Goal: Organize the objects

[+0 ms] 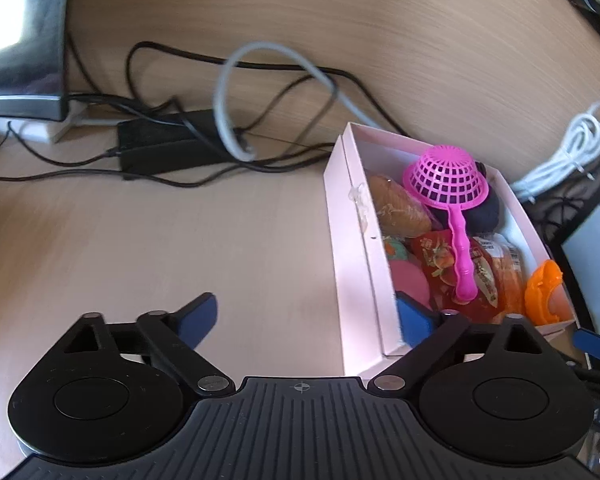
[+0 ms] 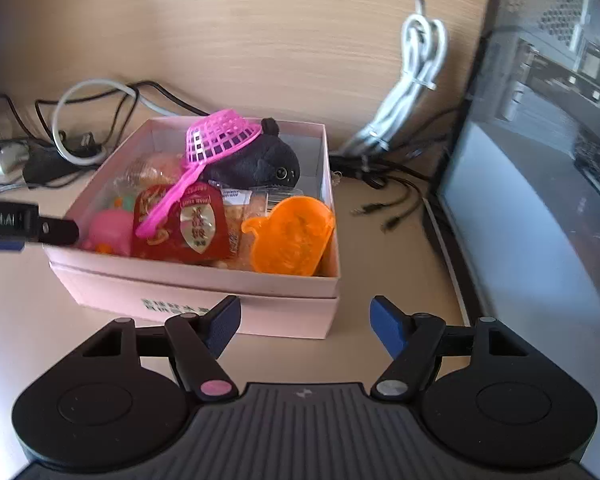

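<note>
A pink cardboard box stands on the wooden desk, filled with small items. On top lies a pink toy strainer over a dark plush toy. In front of them are a red packet, an orange plastic piece and a pink toy. My left gripper is open wide astride the box's left wall, its pads clear of it. My right gripper is open just before the box's near right corner, holding nothing. The strainer also shows in the left wrist view.
Tangled black and grey cables and a black power brick lie behind the box. A bundled white cable sits to its right, beside a monitor. A silver stand is at far left.
</note>
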The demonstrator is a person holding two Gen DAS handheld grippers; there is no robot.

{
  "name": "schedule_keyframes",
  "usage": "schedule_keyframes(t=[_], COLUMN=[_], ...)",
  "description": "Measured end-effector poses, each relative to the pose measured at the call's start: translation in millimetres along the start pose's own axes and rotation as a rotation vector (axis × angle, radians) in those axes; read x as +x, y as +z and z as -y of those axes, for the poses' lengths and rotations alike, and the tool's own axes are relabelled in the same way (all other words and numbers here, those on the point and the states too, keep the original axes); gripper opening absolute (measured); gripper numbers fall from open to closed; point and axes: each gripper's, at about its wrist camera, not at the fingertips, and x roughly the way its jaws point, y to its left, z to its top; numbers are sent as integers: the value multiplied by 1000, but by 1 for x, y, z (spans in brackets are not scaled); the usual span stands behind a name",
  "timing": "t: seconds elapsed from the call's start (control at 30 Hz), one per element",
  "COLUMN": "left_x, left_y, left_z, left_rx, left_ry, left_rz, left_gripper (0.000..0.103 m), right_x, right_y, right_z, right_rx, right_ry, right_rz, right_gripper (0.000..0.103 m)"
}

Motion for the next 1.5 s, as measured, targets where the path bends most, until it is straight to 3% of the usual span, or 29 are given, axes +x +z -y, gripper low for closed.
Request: schedule_keyframes(t=[0.13, 0.27, 0.37, 0.47, 0.53, 0.63, 0.8, 0.97, 1.07, 1.17, 1.3, 1.37, 1.5], left_x=[5, 6, -12, -42, -62, -80, -89, -91, -91, -89, -79, -74, -68], left_y=[11, 14, 8, -5, -18, -50, -105, -138, -149, -157, -163, -163, -159], left_z=[-16, -19, -17, -19, -20, -20, -22, -23, -17, -10, 6, 12, 14], left_rx=[-15, -1, 5, 23, 51, 119, 182, 180, 195, 184, 248, 260, 246], left_ry=[14, 0, 0, -10, -30, -100, -151, -125, -79, -29, 35, 65, 71], left_rz=[15, 13, 56, 138, 177, 139, 32, -23, 31, 74, 136, 152, 165], left_gripper=[100, 99, 99, 99, 99, 99, 99, 99, 98, 99, 99, 99, 98], right_x=[4, 4, 2, -8, -21, -39, -67, -75, -75, -75, -67, -58, -49], right_y=[8, 9, 7, 3, -7, -27, -70, -99, -110, -116, -115, -112, -114], right_z=[-6, -18, -18, -9, -7, -9, -30, -49, -48, -46, -36, -28, -21], right_rx=[9, -16, -9, 8, 26, 48, 68, 27, 23, -2, 7, 48, 55], right_ry=[34, 10, -17, -36, -40, -42, -35, -38, -17, 3, -6, 31, 69], right_rz=[-13, -4, -4, -9, -12, -31, -95, -141, -153, -113, -56, -45, 32], right_gripper=[72, 72, 72, 80, 90, 98, 103, 103, 103, 103, 103, 103, 103])
